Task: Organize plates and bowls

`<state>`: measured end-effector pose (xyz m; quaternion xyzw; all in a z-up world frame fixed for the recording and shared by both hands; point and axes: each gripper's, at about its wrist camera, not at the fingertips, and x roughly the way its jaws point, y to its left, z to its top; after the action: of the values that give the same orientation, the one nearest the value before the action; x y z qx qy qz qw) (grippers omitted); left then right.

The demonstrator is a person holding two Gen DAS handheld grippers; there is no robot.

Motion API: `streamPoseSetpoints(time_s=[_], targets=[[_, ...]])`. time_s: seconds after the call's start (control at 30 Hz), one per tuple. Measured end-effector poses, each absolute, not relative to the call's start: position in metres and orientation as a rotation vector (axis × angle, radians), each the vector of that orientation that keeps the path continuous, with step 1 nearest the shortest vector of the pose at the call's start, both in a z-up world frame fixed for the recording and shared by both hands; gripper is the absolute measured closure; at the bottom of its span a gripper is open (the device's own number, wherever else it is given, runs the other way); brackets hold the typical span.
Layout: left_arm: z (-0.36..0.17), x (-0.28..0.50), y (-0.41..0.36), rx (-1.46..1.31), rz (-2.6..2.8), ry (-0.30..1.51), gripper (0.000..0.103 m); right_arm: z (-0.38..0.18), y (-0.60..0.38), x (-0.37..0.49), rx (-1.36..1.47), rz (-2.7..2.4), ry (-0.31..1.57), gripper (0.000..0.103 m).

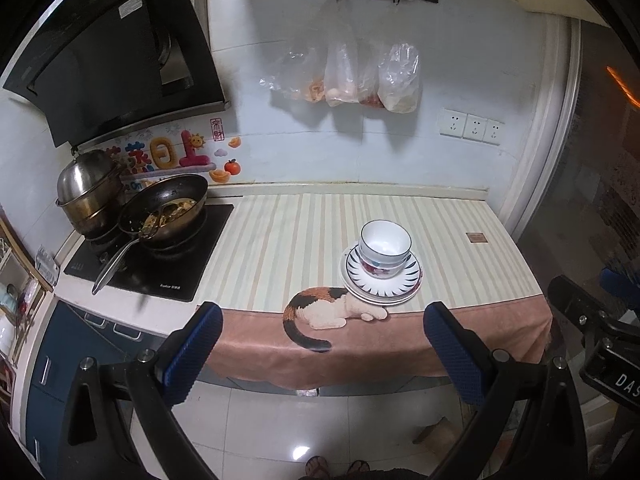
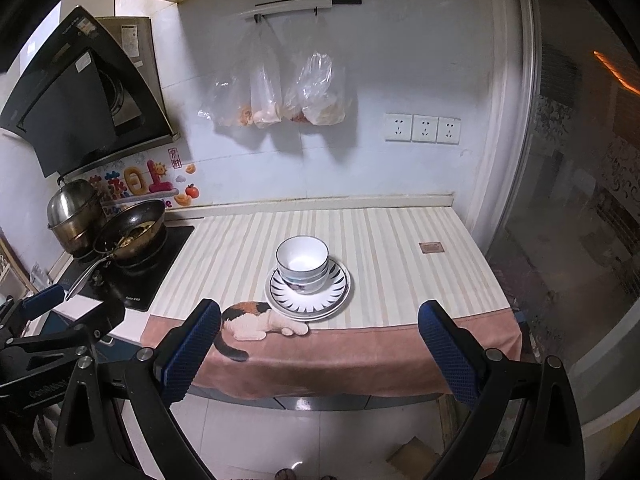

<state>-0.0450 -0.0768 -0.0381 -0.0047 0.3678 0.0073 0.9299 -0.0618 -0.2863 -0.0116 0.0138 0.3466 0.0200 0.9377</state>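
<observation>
- Bowls (image 1: pixel 385 249) sit nested on stacked plates (image 1: pixel 382 285), near the striped cloth's (image 1: pixel 280 240) front edge.
- Left gripper (image 1: pixel 324 344) and right gripper (image 2: pixel 320 344): jaws wide apart, holding nothing, well short of the stack.
- Judgement: stacking appears complete; nothing loose visible.

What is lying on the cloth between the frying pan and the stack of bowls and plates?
Nothing: in both views the striped cloth is bare between the frying pan on the stove and the stack of bowls and plates.
</observation>
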Motion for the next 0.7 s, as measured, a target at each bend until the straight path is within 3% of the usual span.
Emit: streamPoseSetpoints(time_s=[0.7], targets=[[-0.038,-0.059,-0.072,-0.015,0.036,0.752,0.0,-0.023,-0.287,-0.067,0.026,0.059,0.719,0.002]])
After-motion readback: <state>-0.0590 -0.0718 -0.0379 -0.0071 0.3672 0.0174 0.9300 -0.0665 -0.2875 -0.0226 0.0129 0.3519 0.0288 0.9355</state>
